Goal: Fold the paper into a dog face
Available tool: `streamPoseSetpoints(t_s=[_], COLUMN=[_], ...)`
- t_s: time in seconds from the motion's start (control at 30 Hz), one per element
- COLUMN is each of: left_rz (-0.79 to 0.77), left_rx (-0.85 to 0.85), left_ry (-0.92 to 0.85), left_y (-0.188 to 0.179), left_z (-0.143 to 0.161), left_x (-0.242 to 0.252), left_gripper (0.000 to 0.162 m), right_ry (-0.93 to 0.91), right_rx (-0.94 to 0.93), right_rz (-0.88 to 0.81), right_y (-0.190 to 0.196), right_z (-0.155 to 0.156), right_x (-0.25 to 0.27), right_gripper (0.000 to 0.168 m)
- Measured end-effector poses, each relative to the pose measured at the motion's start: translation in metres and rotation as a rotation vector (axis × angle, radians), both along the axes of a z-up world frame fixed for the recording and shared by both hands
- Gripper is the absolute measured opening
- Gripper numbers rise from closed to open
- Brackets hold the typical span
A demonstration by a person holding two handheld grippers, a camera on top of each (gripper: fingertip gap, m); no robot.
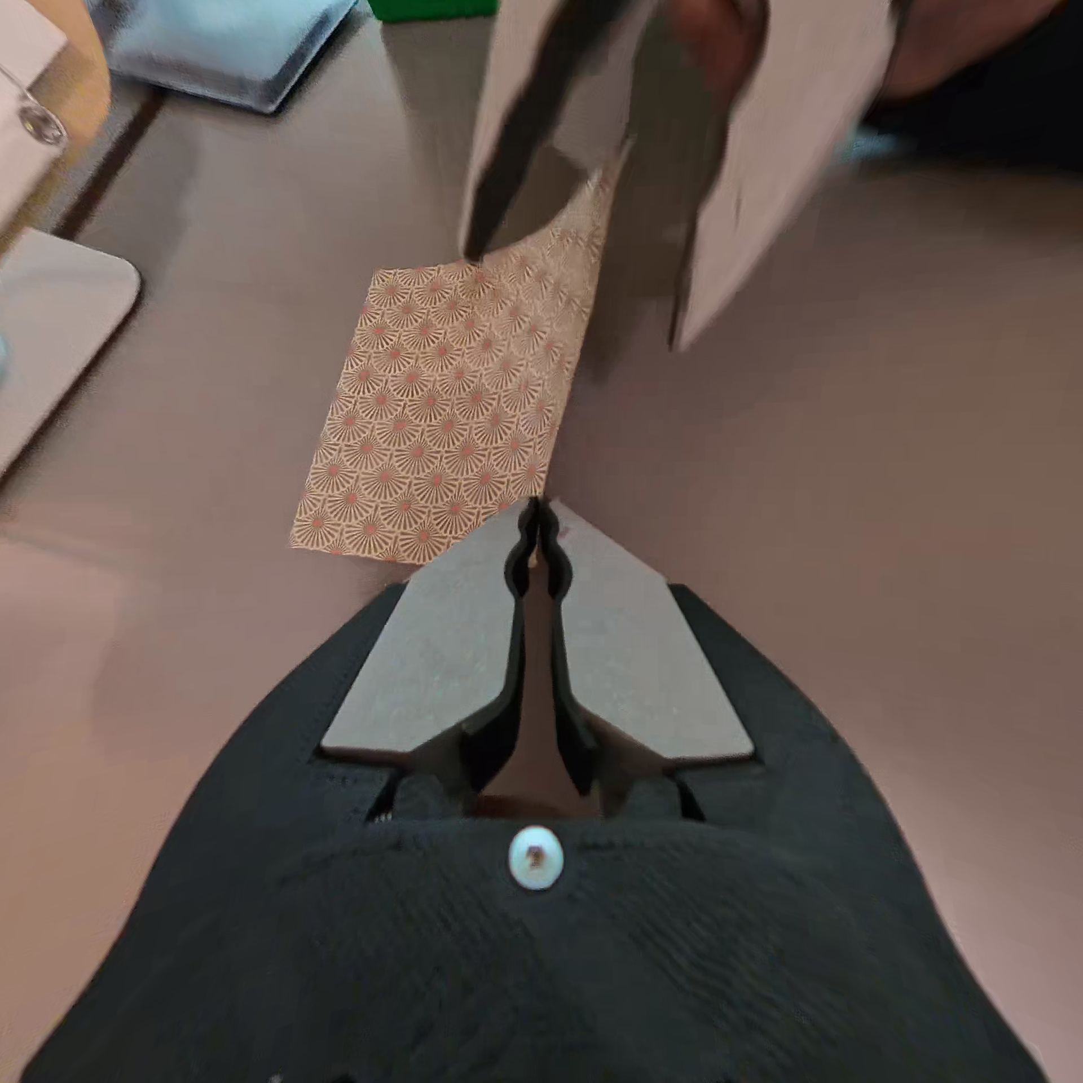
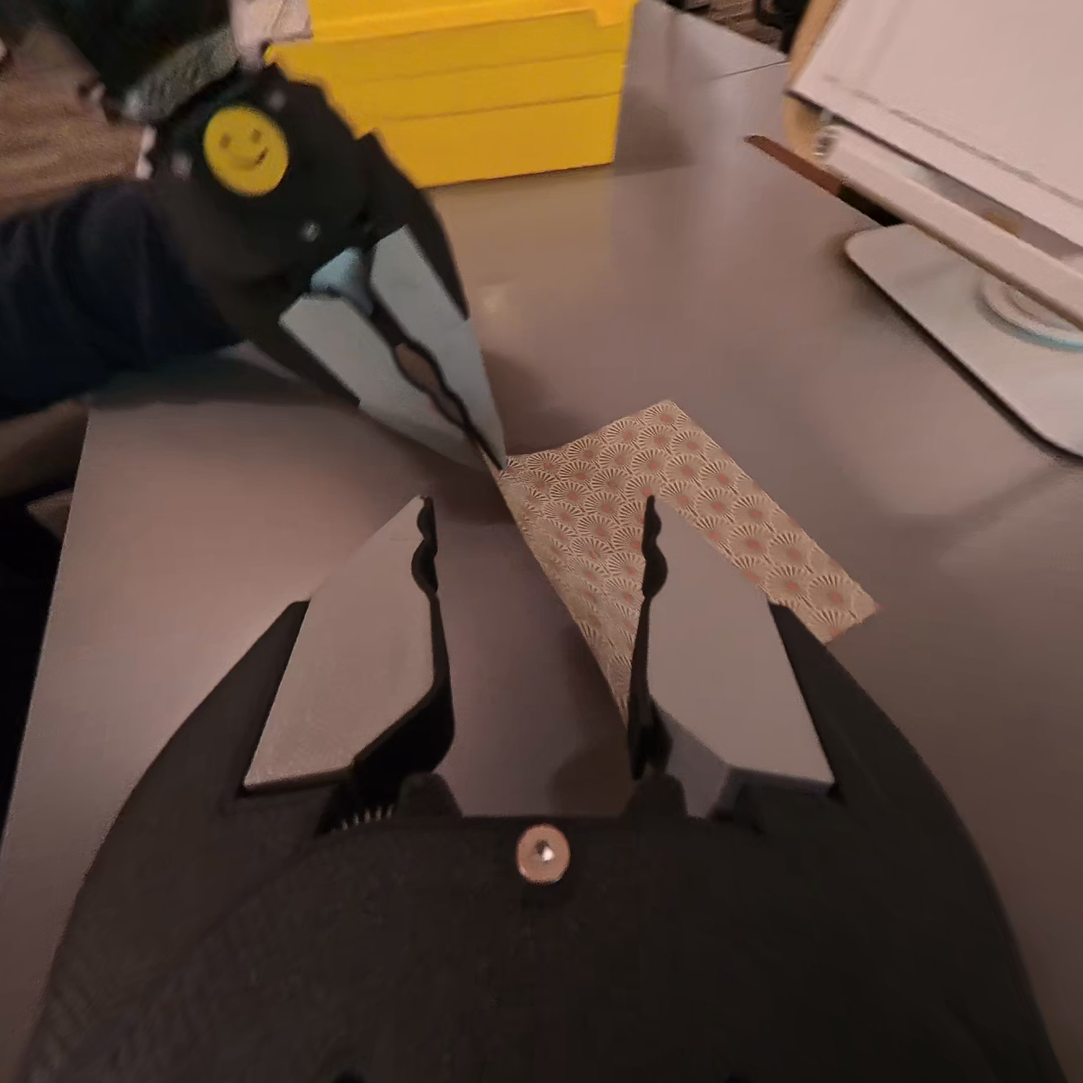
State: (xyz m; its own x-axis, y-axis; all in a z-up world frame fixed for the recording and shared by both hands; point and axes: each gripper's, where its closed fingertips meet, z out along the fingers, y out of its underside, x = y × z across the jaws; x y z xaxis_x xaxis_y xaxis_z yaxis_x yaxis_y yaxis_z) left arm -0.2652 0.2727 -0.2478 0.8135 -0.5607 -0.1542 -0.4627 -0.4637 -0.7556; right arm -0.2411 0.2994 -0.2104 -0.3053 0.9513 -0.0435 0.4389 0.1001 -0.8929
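Our left gripper pinches a corner of the paper. Our right gripper's jaws are spread over it. A yellow box sits far back on the desk.

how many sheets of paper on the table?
1. The patterned paper lies mid-table; the left tool is shut on its corner, and the right tool hangs open over its near edge. Part of it is hidden behind the right tool's fingers.

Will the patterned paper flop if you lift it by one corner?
Probably. The paper looks thin and already curves where the left gripper pinches its corner. It likely weighs almost nothing, so it may slide on the smooth table.
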Motion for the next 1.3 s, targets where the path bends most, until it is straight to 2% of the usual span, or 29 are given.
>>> streamPoseSetpoints(t_s=[0.13, 0.2, 0.27, 0.33, 0.4, 0.47, 0.53, 0.57, 0.63, 0.73, 1.07, 1.3], left_rz=[0.006, 0.018, 0.027, -0.005, -0.037, 0.013, 0.142, 0.208, 0.295, 0.34, 0.238, 0.153], left_rx=[0.009, 0.042, 0.076, 0.146, 0.268, 0.361, 0.325, 0.276, 0.193, 0.097, -0.004, -0.043], left_ry=[-0.199, -0.248, -0.324, -0.49, -0.745, -1.008, -1.184, -1.216, -1.215, -1.148, -0.791, -0.708], left_y=[-0.003, -0.003, -0.004, -0.007, -0.013, -0.016, -0.01, -0.005, 0.003, 0.008, 0.006, 0.0], left_z=[0.026, 0.036, 0.049, 0.077, 0.122, 0.156, 0.153, 0.141, 0.113, 0.086, 0.052, 0.041], left_x=[0.003, -0.003, -0.009, -0.009, -0.016, -0.044, -0.078, -0.091, -0.106, -0.108, -0.073, -0.057], left_gripper=[0.0, 0.0, 0.0, 0.0, 0.0, 0.0, 0.0, 0.0, 0.0, 0.0, 0.0, 0.0], right_ry=[-0.055, 0.001, 0.092, 0.191, 0.296, 0.397, 0.488, 0.519, 0.527, 0.498, 0.321, 0.262], right_rx=[0.244, 0.283, 0.245, 0.184, 0.115, 0.023, -0.096, -0.159, -0.263, -0.305, -0.104, -0.074], right_rz=[-0.084, -0.132, -0.171, -0.207, -0.267, -0.326, -0.331, -0.327, -0.325, -0.333, -0.362, -0.361], right_y=[0.008, 0.016, 0.022, 0.031, 0.045, 0.061, 0.071, 0.074, 0.081, 0.086, 0.078, 0.076], right_z=[-0.017, -0.006, 0.016, 0.041, 0.065, 0.083, 0.096, 0.1, 0.101, 0.095, 0.06, 0.048], right_x=[-0.005, -0.004, 0.0, 0.008, 0.019, 0.031, 0.042, 0.046, 0.049, 0.048, 0.029, 0.024], right_gripper=[0.047, 0.044, 0.046, 0.049, 0.05, 0.053, 0.056, 0.05, 0.041, 0.047, 0.052, 0.052])
